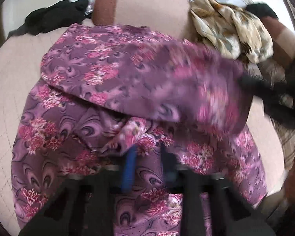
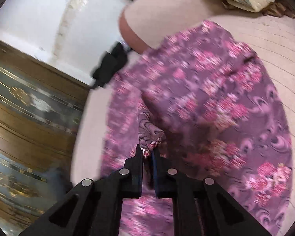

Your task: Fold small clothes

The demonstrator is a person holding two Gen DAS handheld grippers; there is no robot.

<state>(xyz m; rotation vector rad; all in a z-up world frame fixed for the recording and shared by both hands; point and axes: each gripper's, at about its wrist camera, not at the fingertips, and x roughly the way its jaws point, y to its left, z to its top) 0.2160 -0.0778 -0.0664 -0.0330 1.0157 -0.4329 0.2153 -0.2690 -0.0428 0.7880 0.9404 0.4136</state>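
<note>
A purple garment with pink flowers (image 1: pixel 112 82) lies spread on a pale pink quilted surface (image 1: pixel 5 90). One side of it is lifted and folded across the rest. My left gripper (image 1: pixel 147 153) hangs just above the garment with its fingers apart and nothing between them. My right gripper (image 2: pixel 147 151) is shut on a bunched edge of the purple garment (image 2: pixel 216 102) and holds it raised. In the left wrist view the right gripper (image 1: pixel 265 94) shows as a blurred black shape at the lifted side.
A cream and brown patterned cloth (image 1: pixel 232 29) lies at the far right. A black cloth (image 1: pixel 55 17) lies at the far left. A pink and brown cushion (image 1: pixel 143 5) stands behind. A wooden cabinet (image 2: pixel 29 106) is left of the surface.
</note>
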